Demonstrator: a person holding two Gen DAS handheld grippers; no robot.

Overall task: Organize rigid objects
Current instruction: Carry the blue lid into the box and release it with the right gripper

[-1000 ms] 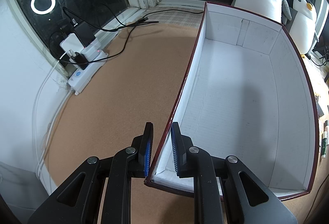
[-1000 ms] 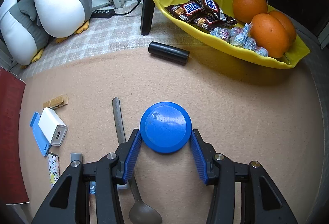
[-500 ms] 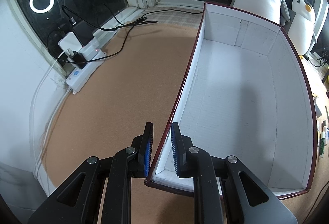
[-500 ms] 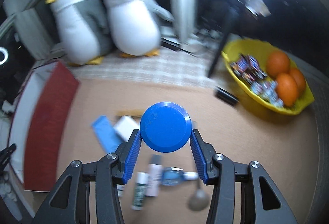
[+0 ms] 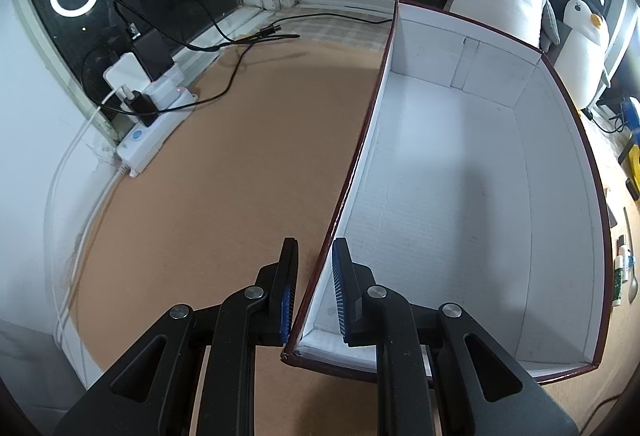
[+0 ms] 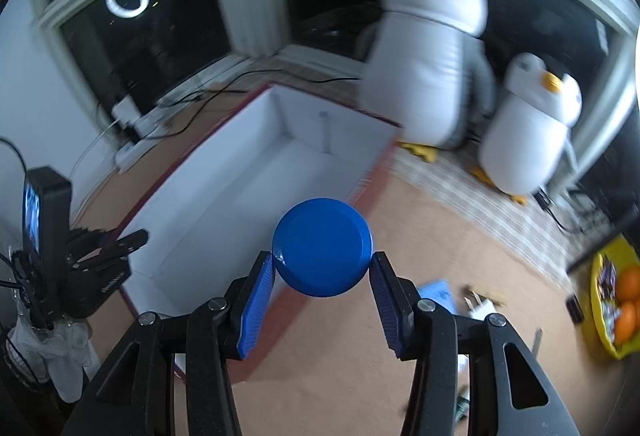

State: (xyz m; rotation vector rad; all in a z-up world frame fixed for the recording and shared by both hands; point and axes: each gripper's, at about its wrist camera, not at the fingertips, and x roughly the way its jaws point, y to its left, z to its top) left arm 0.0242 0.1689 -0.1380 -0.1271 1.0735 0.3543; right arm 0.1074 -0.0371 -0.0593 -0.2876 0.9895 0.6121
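Note:
My right gripper is shut on a round blue disc and holds it in the air beside the right wall of the open white-lined, dark red box. My left gripper is shut on the box's left wall near its front corner; one finger is outside, one inside. The box's floor is bare. The left gripper also shows in the right wrist view. Small loose items lie on the brown mat to the right of the box.
Two plush penguins stand behind the box by the window. A yellow bowl with oranges and sweets sits at far right. A white power strip with cables lies along the left wall. A spoon and small tubes lie right of the box.
My right gripper has lifted the blue disc off the mat and swung left toward the box. The left gripper has kept its hold on the box wall.

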